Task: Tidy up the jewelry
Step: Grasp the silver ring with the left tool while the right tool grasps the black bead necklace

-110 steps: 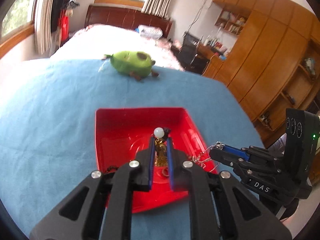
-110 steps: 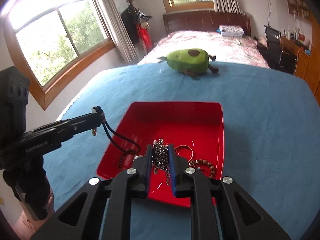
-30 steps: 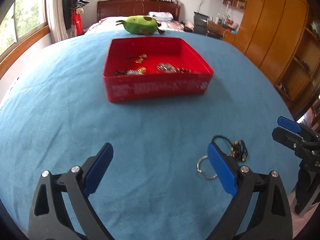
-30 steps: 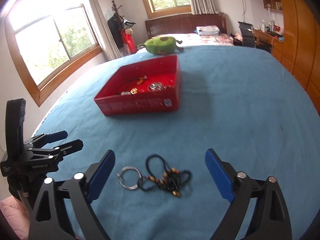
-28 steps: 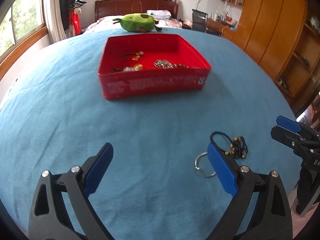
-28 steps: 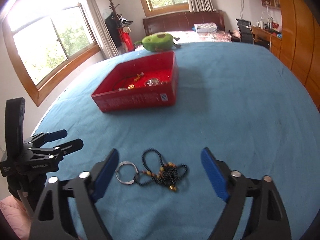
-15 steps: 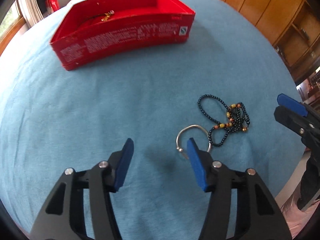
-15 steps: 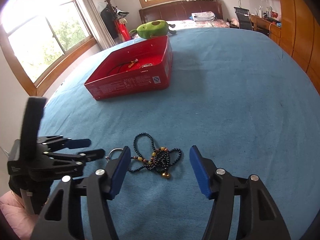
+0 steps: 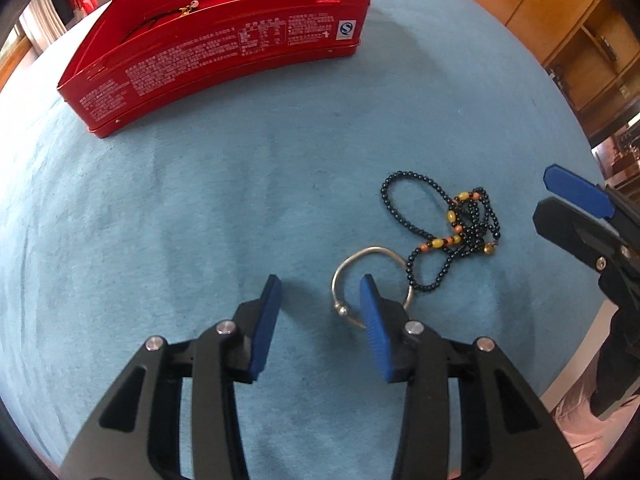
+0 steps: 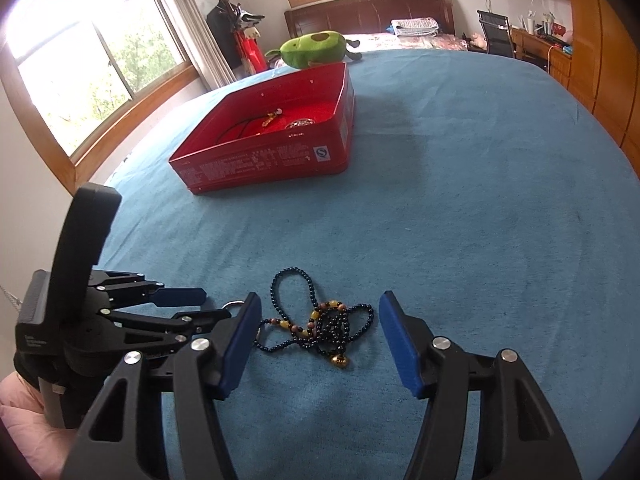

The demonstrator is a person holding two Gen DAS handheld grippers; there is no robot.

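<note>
Left gripper (image 9: 320,294): the jaws have just been closing and now stand partly apart, pointing steeply down at the blue cloth (image 9: 200,208). The right-hand pad sits inside the silver bangle (image 9: 370,276); the bangle's left arc, with its ball end, lies in the gap between the pads. No pad presses on the wire yet, so nothing is clamped.

Right gripper (image 10: 320,312): jaws apart, straddling the black bead necklace (image 10: 320,320), which lies heaped on the cloth between the pads without touching either.

Handling, bangle: judged light, stiff and smooth. Thin round wire offers little contact area and may twist or flick out of flat pads. Take hold across the wire on the left arc, just beyond the ball end, pads square to the wire.

Handling, necklace: judged light and fully limp, and it will drape and swing once lifted. Beads roll under pressure. Take hold at the dense knot of strands near the yellow and orange beads, not on a single loop.

Both pieces lie just beside each other at the near edge of the cloth. The red tin (image 10: 264,160) stands well apart on the far side, with several pieces already inside.
</note>
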